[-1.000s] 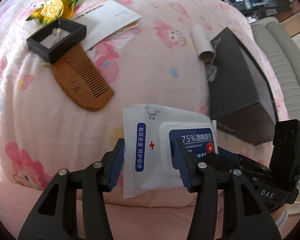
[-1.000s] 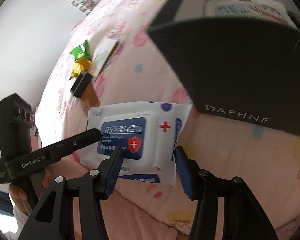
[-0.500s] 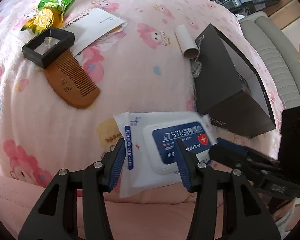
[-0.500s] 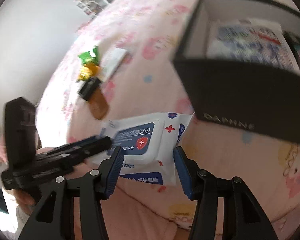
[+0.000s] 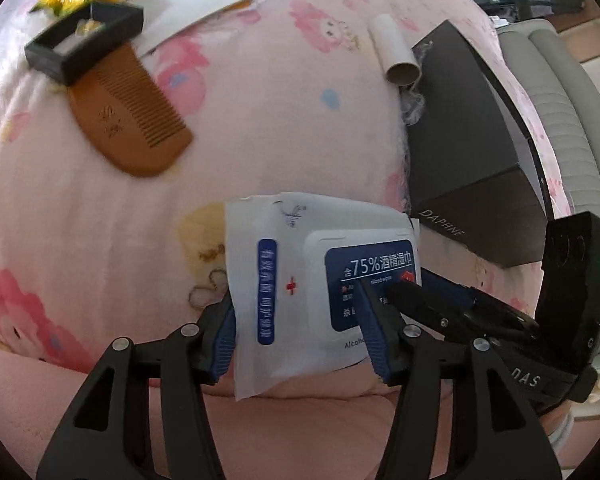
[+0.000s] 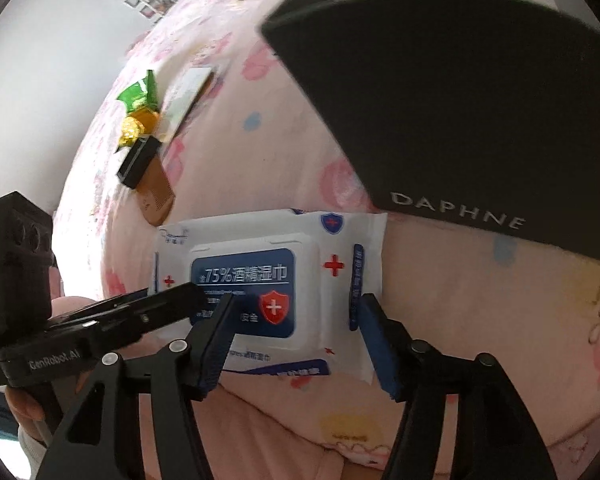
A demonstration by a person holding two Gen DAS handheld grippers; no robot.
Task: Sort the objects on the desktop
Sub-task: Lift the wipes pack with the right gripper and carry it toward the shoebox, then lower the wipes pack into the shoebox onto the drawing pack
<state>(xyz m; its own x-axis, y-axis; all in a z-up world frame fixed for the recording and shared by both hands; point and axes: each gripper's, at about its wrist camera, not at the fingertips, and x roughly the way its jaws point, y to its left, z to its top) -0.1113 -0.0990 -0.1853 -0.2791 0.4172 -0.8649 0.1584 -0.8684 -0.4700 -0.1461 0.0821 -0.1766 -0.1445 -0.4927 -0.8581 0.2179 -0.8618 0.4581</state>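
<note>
We grip the wipes pack (image 5: 324, 276) in the clenched jaws of our left gripper (image 5: 296, 336) while our right gripper (image 6: 296, 340) is opening around it, with the comb (image 5: 128, 120), tube (image 5: 396, 52) and frame (image 5: 84, 40) unsorted beyond both jaws, outside the black box (image 5: 472, 160).

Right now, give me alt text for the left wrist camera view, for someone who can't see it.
A white and blue wipes pack lies on a pink cartoon-print blanket between the left gripper's blue pads, with the right gripper reaching onto it from the right. A wooden comb, a cardboard tube and a black box lie beyond.
</note>
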